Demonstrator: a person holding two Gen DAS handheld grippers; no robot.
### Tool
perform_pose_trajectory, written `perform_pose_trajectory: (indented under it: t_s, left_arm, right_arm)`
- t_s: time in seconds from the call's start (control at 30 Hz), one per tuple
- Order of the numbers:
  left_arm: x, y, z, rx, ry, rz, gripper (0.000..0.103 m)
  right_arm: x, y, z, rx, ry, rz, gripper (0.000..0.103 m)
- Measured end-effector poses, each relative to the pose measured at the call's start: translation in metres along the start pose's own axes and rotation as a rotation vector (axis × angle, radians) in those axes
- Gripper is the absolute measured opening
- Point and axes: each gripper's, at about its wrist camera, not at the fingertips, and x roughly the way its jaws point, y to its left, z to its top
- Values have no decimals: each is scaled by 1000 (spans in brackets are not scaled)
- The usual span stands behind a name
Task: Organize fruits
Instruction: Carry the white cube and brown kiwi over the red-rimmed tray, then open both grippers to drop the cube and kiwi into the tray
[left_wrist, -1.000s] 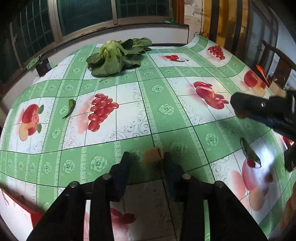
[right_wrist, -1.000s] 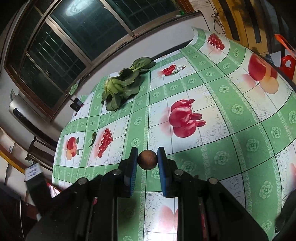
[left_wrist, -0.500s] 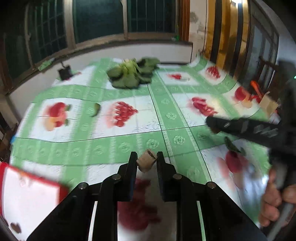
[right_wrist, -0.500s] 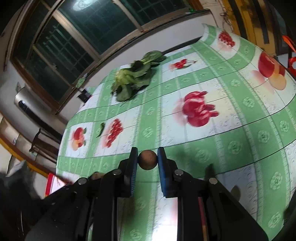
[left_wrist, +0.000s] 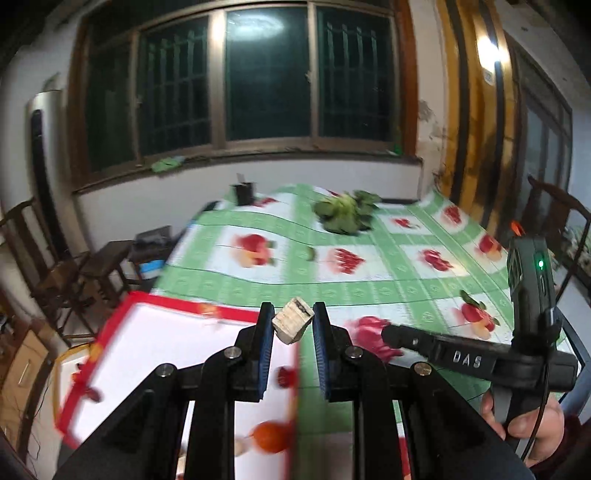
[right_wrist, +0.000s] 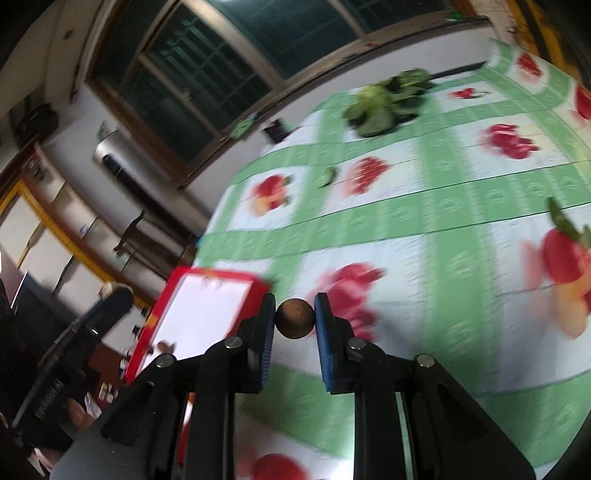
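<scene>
Two fruit pieces are being carried at once, one in each pair of tongs, and both are heading toward the red-rimmed white tray lying at the near left corner of the surface. That surface, draped in a green-and-white cloth printed with fruit, is the biggest thing here; a bunch of leafy greens is sitting far back on it, well apart from the tray. The tray is already holding an orange fruit near its front edge, plus smaller items too blurred to name.

The left tongs are clamping a pale, blocky chunk with a dark cut end, tilted between the blue pads, above the tray's far right edge. The right tongs are gripping a small round brown fruit, smooth and dull, held over the cloth just right of the tray; in the left wrist view those tongs are reaching in from the right, a hand wrapped round their handle.

Judging by this, the carrying step is under way. Next, each piece probably needs lowering over a bare patch of tray before the tongs are opening.
</scene>
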Motion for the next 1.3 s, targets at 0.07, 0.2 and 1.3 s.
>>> perform_pose_trajectory:
  t_s: [0.07,0.2,1.3]
  left_arm:
    - [-10,15,-2,-11,-15,26,19]
    - [-23,53,-11,-55,-34,109,19]
    - [28,122,-62,12,210,289,20]
  right_arm:
    - [8,23,-8,-38,25,18,23]
    - [24,77,-24,-145,67,54,23]
    - [120,164,-74,-306,250,89,23]
